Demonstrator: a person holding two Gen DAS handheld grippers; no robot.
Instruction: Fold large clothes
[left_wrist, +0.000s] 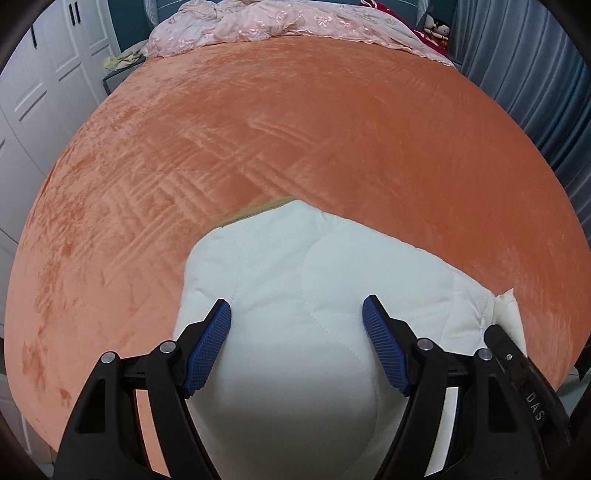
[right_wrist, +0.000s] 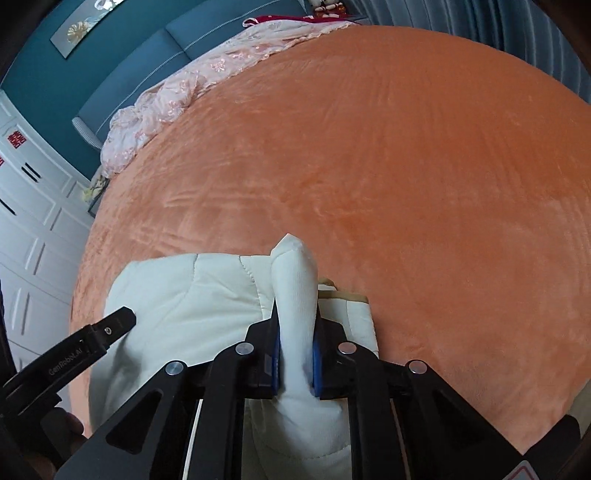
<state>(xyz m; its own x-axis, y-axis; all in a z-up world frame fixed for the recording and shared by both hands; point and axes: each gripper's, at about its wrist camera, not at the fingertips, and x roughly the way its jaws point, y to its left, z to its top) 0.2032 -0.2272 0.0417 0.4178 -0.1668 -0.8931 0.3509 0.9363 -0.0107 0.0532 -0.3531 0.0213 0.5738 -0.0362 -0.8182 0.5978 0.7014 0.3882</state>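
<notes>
A white quilted garment (left_wrist: 295, 295) lies bundled on the near part of an orange bed (left_wrist: 295, 129). A tan trim edge (left_wrist: 258, 210) shows at its far side. My left gripper (left_wrist: 297, 314) is open just above the garment, blue pads spread wide, nothing between them. In the right wrist view my right gripper (right_wrist: 295, 354) is shut on a raised fold of the white garment (right_wrist: 295, 295), which sticks up past the fingers. The rest of the garment (right_wrist: 184, 295) lies to its left. The left gripper's finger (right_wrist: 110, 328) shows there at the left.
A crumpled pink lace cover (left_wrist: 277, 26) lies along the bed's far end by a teal headboard (right_wrist: 147, 66). White wardrobes (left_wrist: 37, 74) stand on the left, grey curtains (left_wrist: 535, 74) on the right. The orange bed (right_wrist: 406, 166) stretches ahead.
</notes>
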